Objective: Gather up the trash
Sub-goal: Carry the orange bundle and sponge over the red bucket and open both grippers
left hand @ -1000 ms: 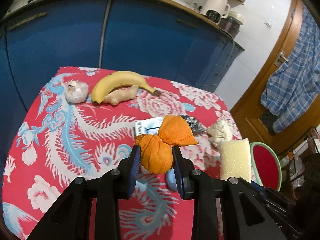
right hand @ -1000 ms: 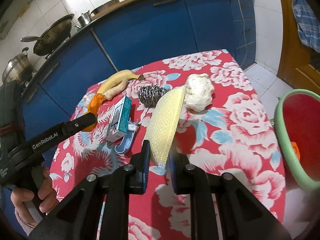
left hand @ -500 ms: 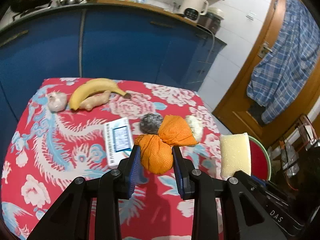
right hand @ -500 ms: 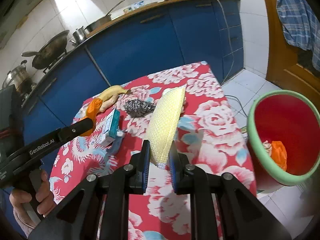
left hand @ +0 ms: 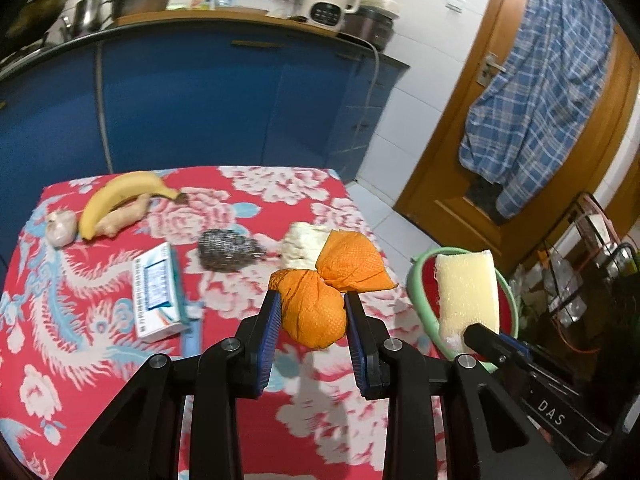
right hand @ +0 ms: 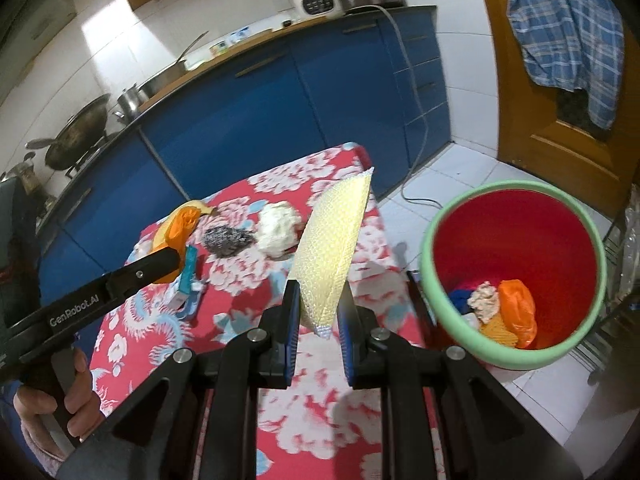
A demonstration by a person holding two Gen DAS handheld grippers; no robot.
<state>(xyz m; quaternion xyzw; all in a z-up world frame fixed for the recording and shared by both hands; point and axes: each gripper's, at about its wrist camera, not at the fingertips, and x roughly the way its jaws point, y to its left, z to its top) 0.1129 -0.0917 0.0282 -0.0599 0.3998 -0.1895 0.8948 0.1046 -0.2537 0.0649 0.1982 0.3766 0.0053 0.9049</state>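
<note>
Trash sits in both grippers above the red floral counter (left hand: 120, 360). Going left to right in the left wrist view: a garlic bulb (left hand: 60, 226), a banana (left hand: 120, 196) covering part of a ginger root (left hand: 124, 216), a small box (left hand: 158, 292) with unreadable print, a steel scourer (left hand: 226, 250), and a white crumpled wad (left hand: 300, 246) half hidden behind the orange bag (left hand: 316, 308). The left gripper (left hand: 310, 320) is clamped on that knotted bag, whose lower end dips out of sight between the pads. Further right, the right gripper (right hand: 318, 312) pinches the bottom edge of a yellow sponge (right hand: 332, 248), held upright. The green-rimmed red bin (right hand: 516, 360) stands on the floor beside the counter; the scraps inside are jumbled and hard to identify.
</note>
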